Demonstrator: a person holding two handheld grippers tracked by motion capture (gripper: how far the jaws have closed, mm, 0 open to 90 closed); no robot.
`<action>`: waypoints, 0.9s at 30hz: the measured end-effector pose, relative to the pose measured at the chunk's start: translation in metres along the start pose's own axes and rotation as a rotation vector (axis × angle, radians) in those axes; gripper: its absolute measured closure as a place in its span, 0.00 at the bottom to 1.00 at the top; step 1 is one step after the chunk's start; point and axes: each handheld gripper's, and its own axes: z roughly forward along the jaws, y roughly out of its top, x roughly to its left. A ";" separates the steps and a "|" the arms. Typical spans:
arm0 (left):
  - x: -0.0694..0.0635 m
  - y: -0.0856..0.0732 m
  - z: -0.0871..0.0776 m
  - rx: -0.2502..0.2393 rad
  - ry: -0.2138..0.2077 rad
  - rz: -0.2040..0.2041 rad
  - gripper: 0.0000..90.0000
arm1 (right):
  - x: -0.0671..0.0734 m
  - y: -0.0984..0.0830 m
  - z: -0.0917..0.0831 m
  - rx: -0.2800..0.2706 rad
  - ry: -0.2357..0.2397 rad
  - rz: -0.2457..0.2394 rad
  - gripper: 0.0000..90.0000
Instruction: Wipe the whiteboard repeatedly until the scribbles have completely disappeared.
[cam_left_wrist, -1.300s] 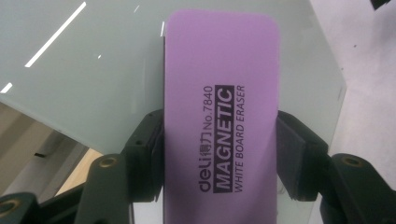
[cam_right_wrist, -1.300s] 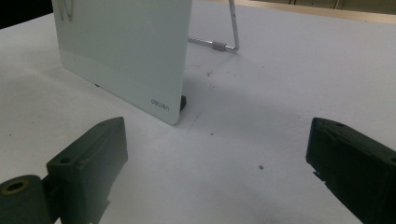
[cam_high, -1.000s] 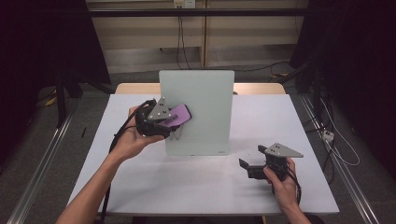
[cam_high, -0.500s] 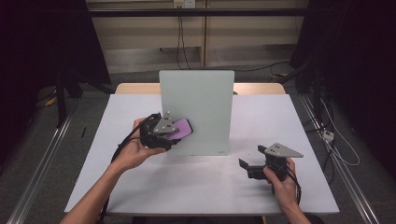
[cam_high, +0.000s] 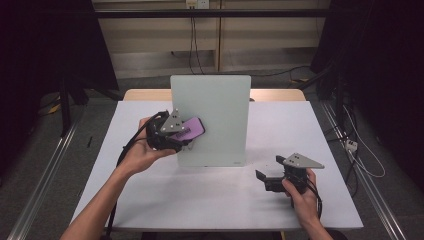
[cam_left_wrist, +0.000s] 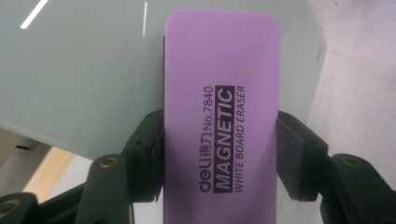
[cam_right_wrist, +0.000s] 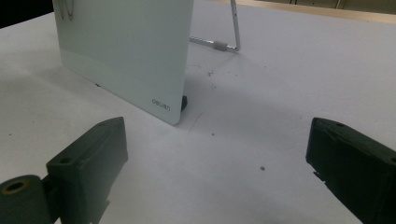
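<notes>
A: Purple rectangular magnetic whiteboard eraser (cam_left_wrist: 219, 116), printed "deli No.7840". Where does it sit?

B: Pinched across its long sides in the left claw (cam_high: 176, 134), flat face at the left part of the pale glass whiteboard panel (cam_high: 215, 107). Touching or just off the surface, I cannot tell.

A: Handling?

B: My guess: light, stiff plastic shell, smooth sides that could slip, felt underside likely soft. The magnet may tug it toward the panel. Best held as now, mid-length on the long edges.

A: The panel?

B: Upright on the white tabletop (cam_high: 200, 200), propped by a wire stand (cam_right_wrist: 229, 32) behind. Probably tips if pushed hard.

A: Other hand?

B: Right claw (cam_high: 272, 179) spread wide, holding nothing, resting low on the tabletop near the panel's lower right corner, well apart from the eraser
</notes>
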 end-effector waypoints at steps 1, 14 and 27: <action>0.002 0.002 -0.002 -0.002 0.002 0.002 0.46 | 0.000 0.000 0.000 0.001 0.000 0.001 0.06; 0.005 -0.007 -0.006 -0.015 0.016 0.000 0.46 | -0.001 -0.001 -0.002 -0.007 -0.005 0.005 0.06; -0.017 -0.026 0.011 0.040 -0.040 0.010 0.46 | 0.001 0.000 0.001 -0.001 0.001 -0.002 0.06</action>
